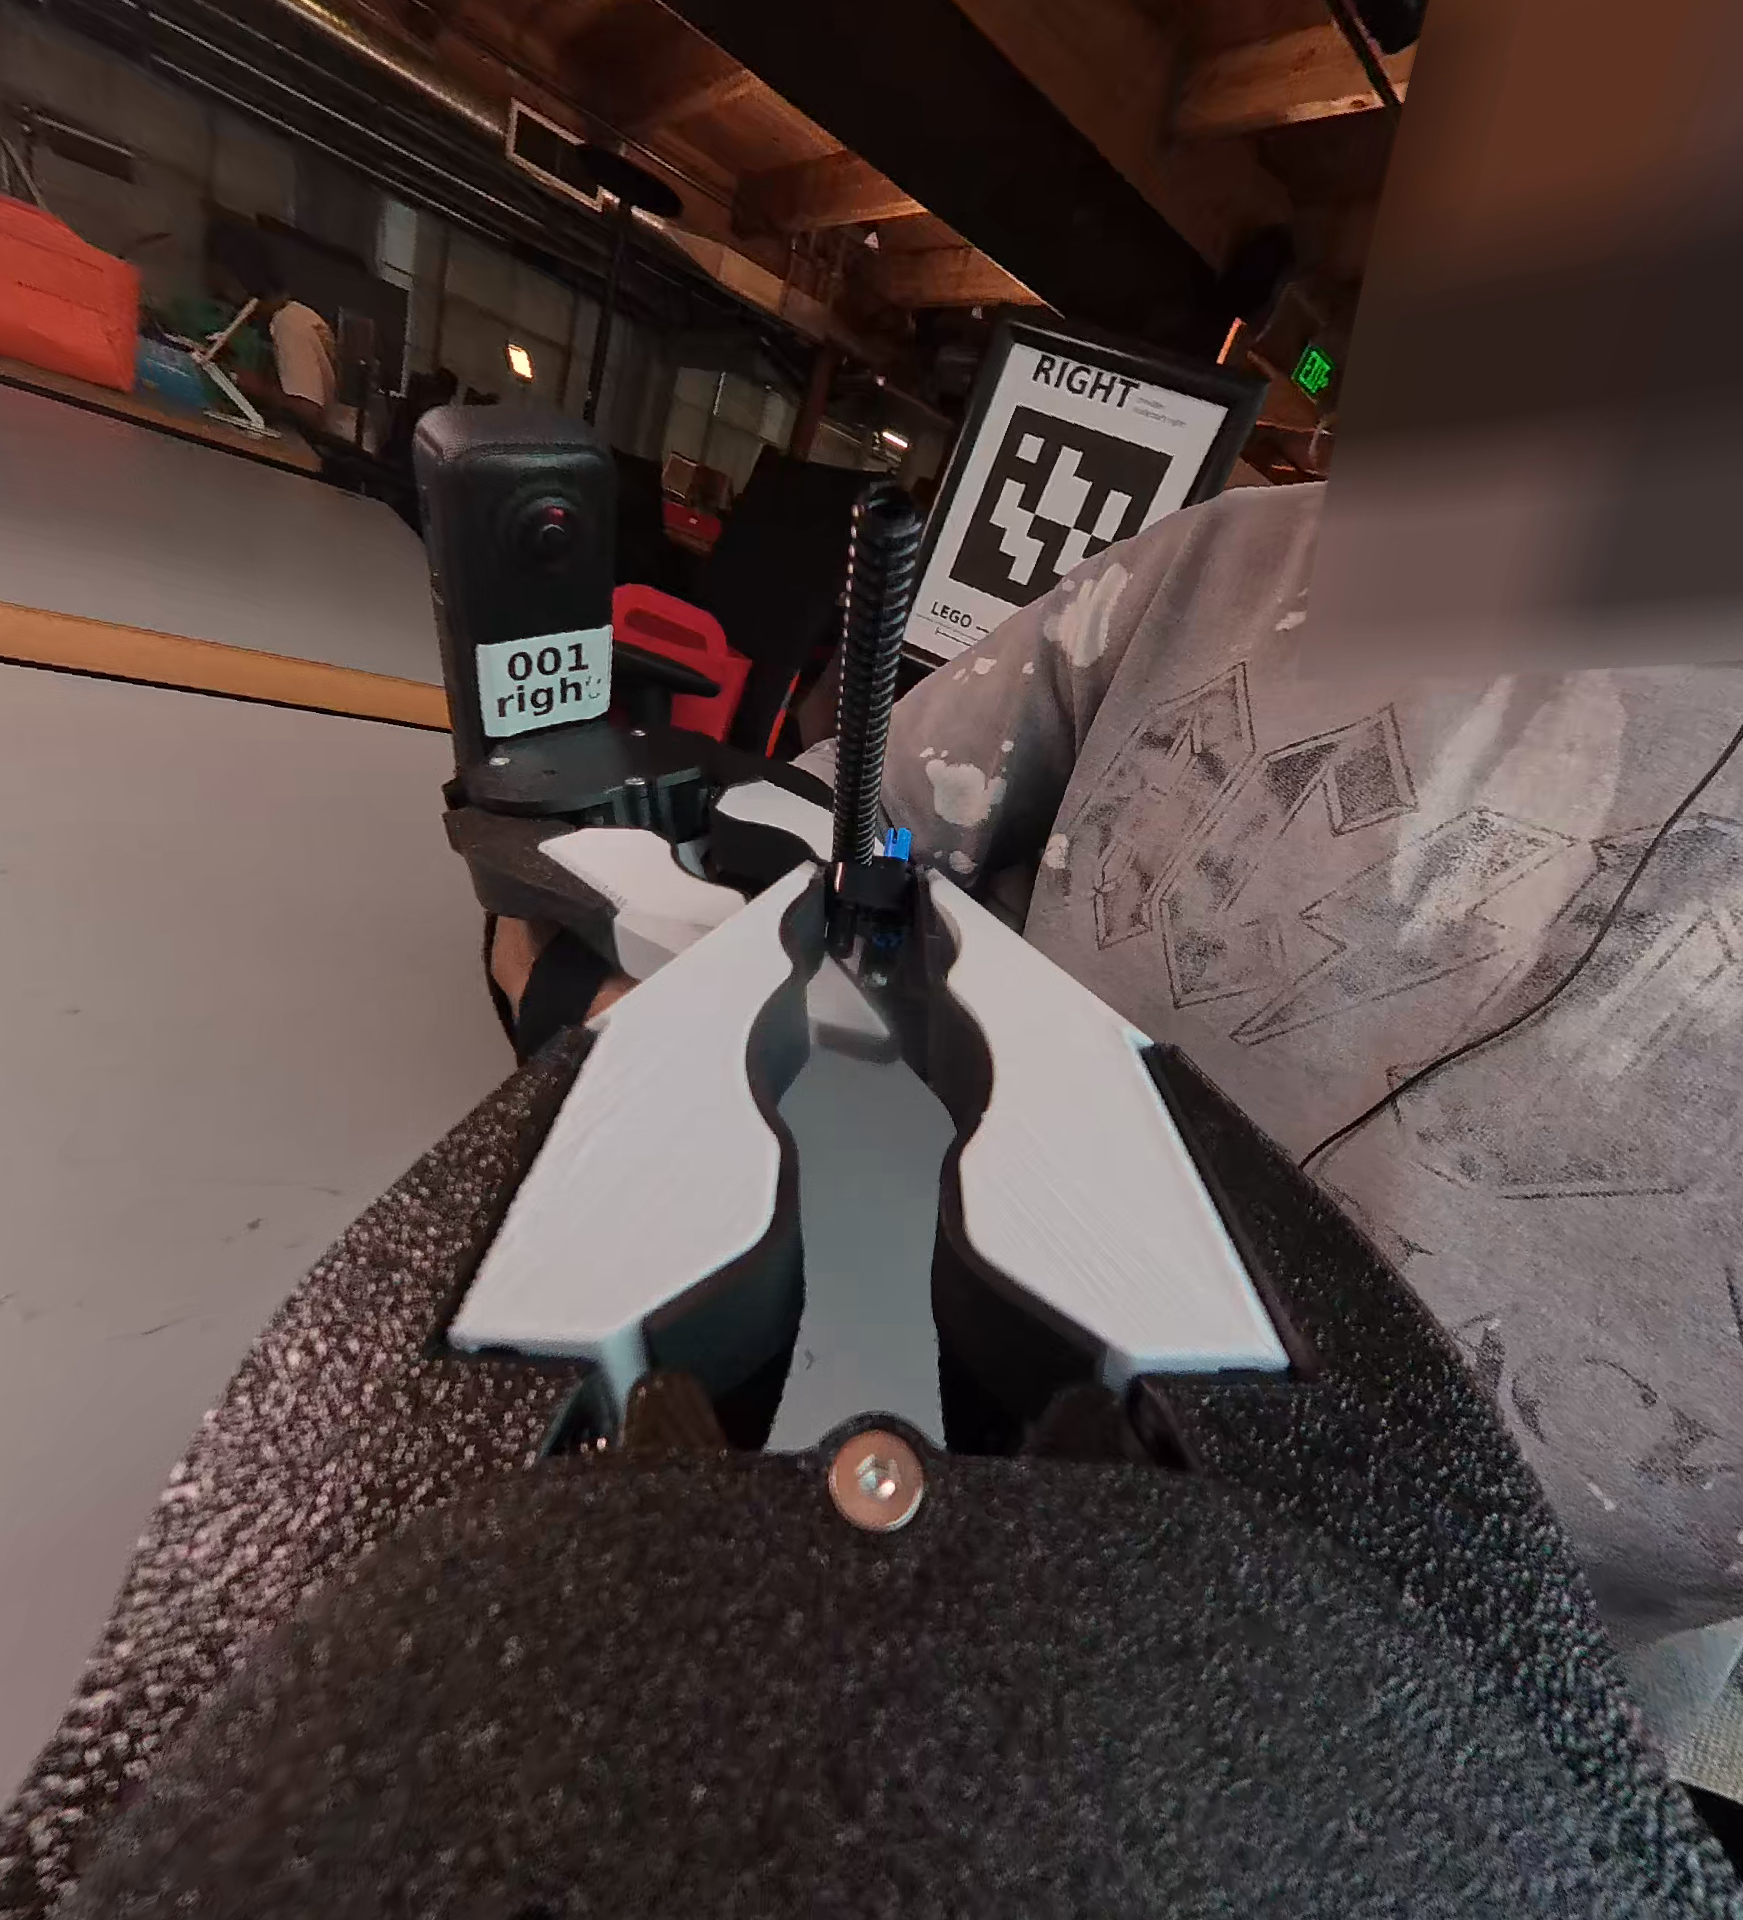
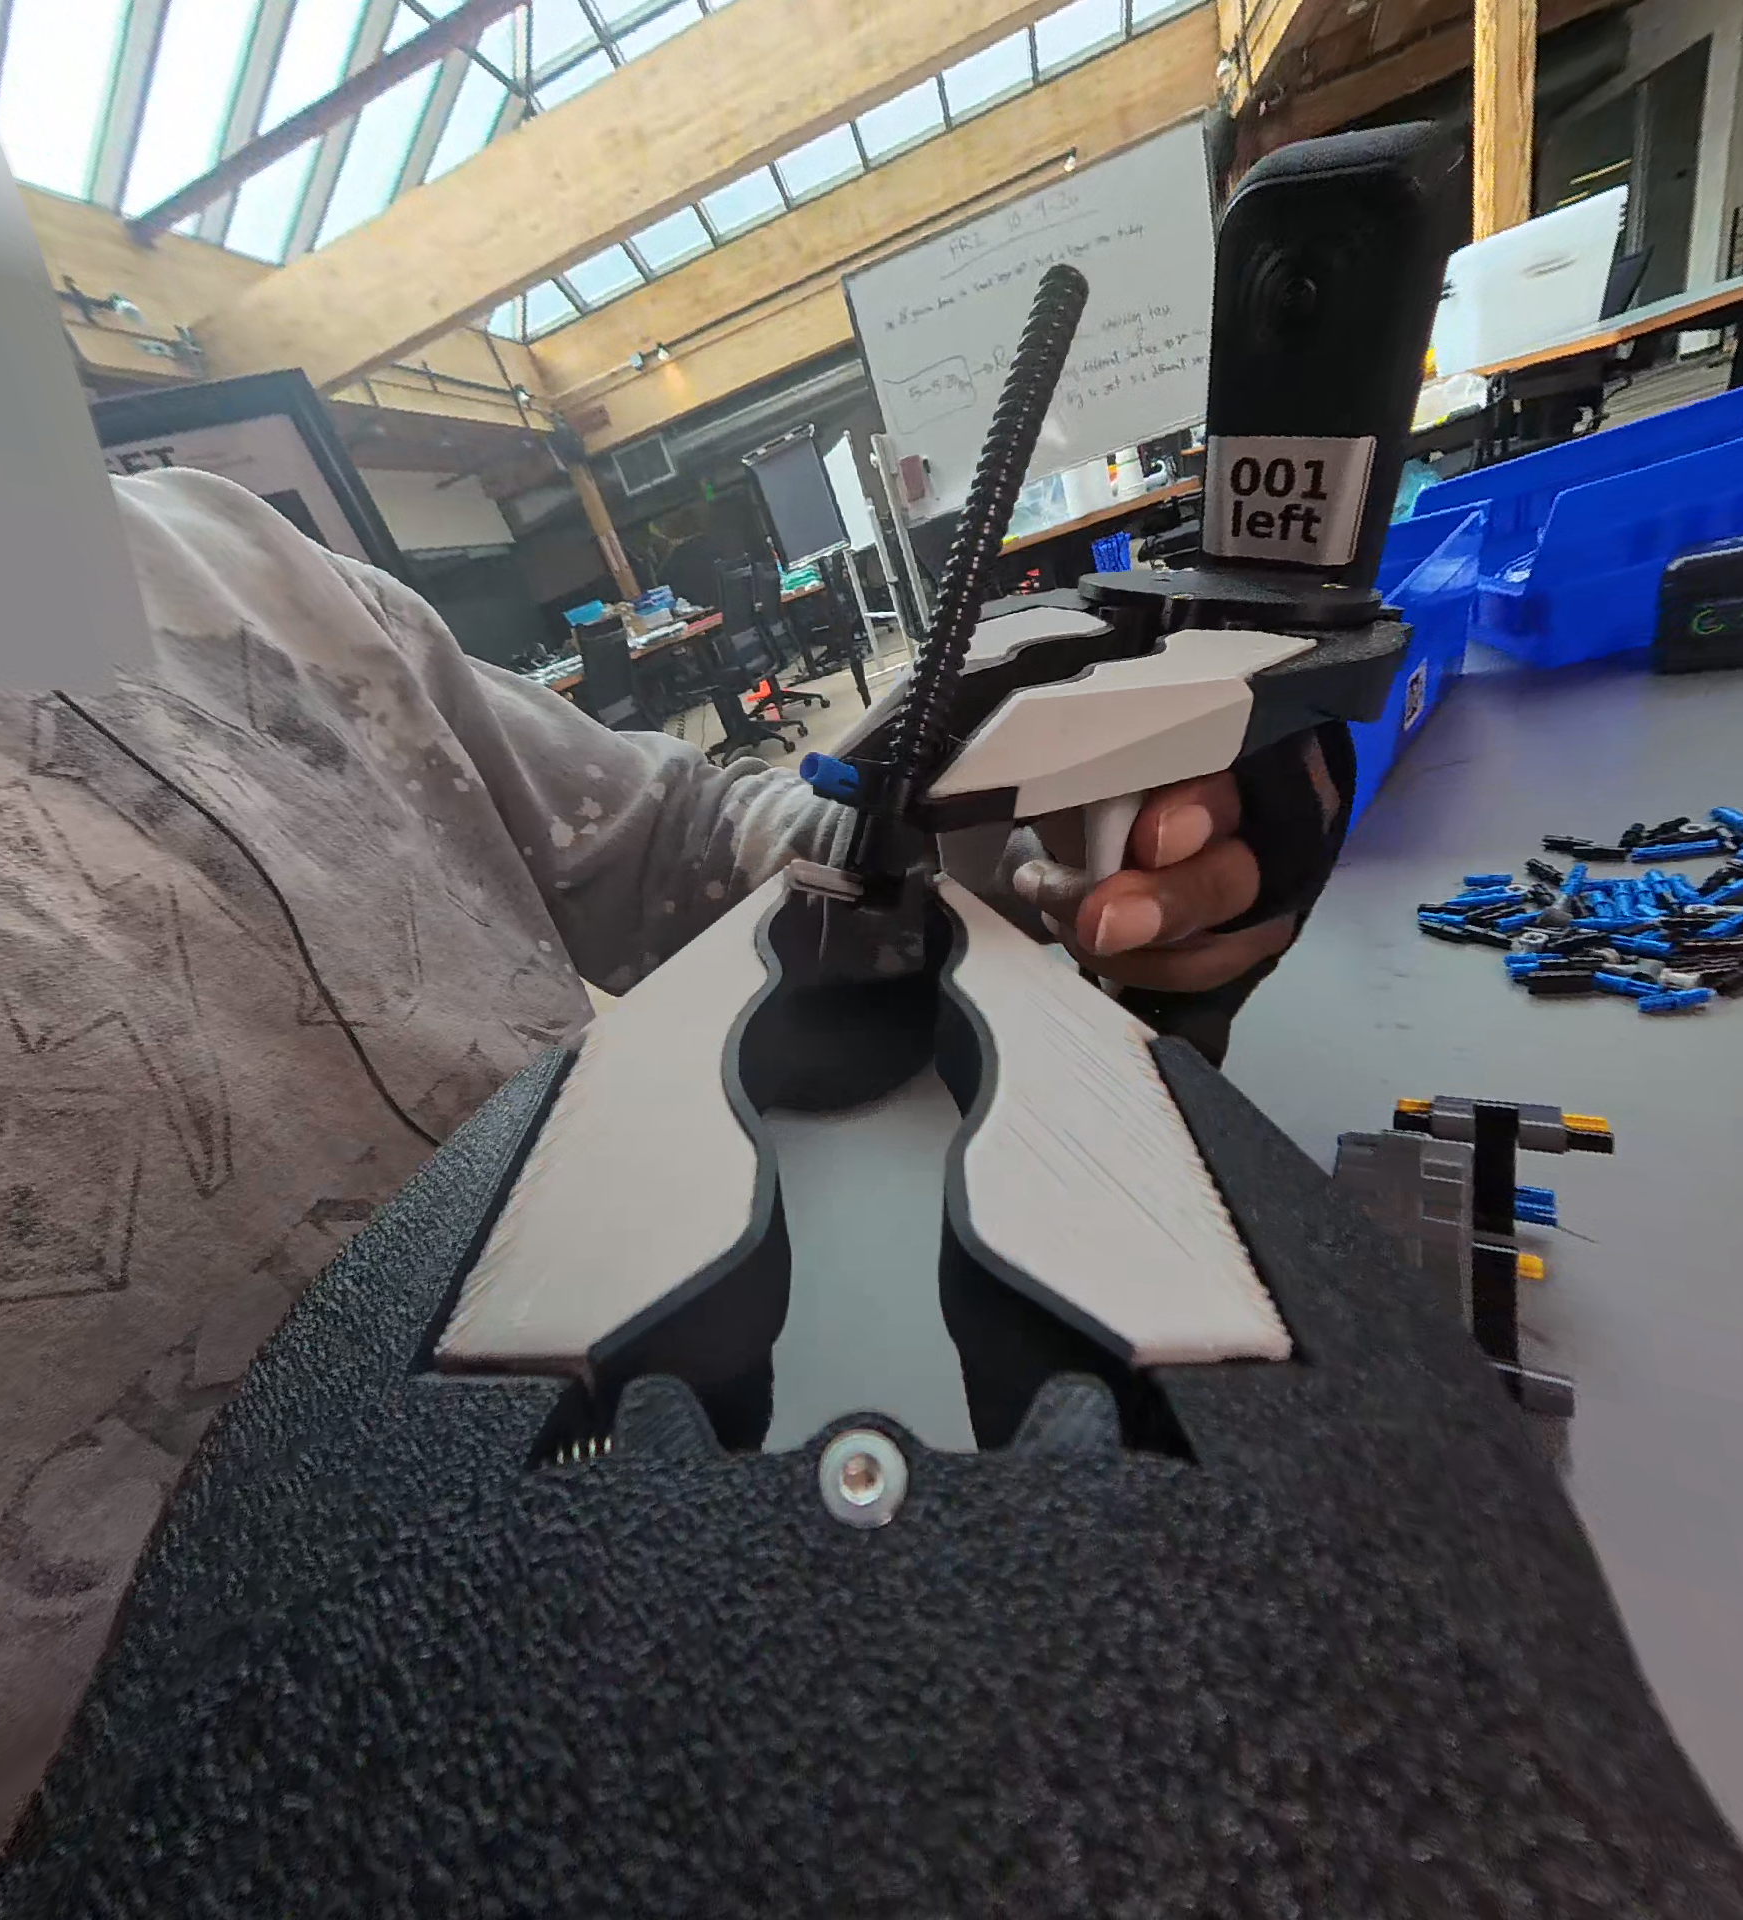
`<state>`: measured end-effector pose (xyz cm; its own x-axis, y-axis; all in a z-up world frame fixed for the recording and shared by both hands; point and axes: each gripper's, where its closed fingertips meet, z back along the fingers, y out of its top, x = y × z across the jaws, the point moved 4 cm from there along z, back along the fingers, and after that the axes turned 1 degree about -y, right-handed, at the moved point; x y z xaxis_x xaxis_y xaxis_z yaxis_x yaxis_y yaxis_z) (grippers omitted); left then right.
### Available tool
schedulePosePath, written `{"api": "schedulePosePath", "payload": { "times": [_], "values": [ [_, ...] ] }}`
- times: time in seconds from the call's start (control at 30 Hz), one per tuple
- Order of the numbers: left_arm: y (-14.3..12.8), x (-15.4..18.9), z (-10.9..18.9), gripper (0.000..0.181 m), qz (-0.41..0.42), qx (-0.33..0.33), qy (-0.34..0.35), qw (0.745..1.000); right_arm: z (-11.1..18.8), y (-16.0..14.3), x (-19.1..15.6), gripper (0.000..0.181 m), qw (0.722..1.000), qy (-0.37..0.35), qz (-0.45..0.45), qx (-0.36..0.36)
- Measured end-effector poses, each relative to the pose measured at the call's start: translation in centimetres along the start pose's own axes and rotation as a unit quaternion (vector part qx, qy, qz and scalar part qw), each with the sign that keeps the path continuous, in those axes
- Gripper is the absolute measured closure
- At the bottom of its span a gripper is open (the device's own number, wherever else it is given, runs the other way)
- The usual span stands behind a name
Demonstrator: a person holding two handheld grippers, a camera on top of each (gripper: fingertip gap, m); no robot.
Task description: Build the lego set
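The ribbed hose piece (image 2: pixel 971 582) rises from where the two grippers' tips meet, the left gripper (image 1: pixel 862 894) and the right gripper (image 2: pixel 862 883) closed on its base from opposite sides. Right of it, on the table (image 2: pixel 1677 1507), lies a heap of pins (image 2: pixel 1636 914); nearer than the heap stands a part-built assembly (image 2: pixel 1469 1216), and behind the heap a bin (image 2: pixel 1573 540).

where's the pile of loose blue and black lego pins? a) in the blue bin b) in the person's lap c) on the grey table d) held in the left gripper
c: the pile of loose pins lies spread on the bare grey table, in front of the blue bin, not inside it.
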<state>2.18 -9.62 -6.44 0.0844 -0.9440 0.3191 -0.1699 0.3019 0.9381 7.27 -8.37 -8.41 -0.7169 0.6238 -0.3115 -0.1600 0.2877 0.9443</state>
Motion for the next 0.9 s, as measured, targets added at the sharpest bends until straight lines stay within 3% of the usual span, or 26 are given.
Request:
{"api": "schedulePosePath", "payload": {
  "times": [0.17, 0.7, 0.9],
  "values": [
    [0.1, 0.0, -0.4, 0.166, 0.004, -0.007, -0.027, 1.000, 0.0, -0.1, -0.5, 0.165, 1.000, 0.020, -0.003, 0.003],
    [0.1, -0.9, 0.5, 0.166, 0.008, 0.016, 0.007, 1.000, 0.0, 0.0, 0.8, 0.173, 0.997, -0.049, 0.058, 0.008],
    [0.9, -2.4, 2.0, 0.156, 0.027, 0.054, 0.077, 0.995, 0.6, 0.0, 2.5, 0.173, 0.983, -0.137, 0.118, -0.009]
  ]
}}
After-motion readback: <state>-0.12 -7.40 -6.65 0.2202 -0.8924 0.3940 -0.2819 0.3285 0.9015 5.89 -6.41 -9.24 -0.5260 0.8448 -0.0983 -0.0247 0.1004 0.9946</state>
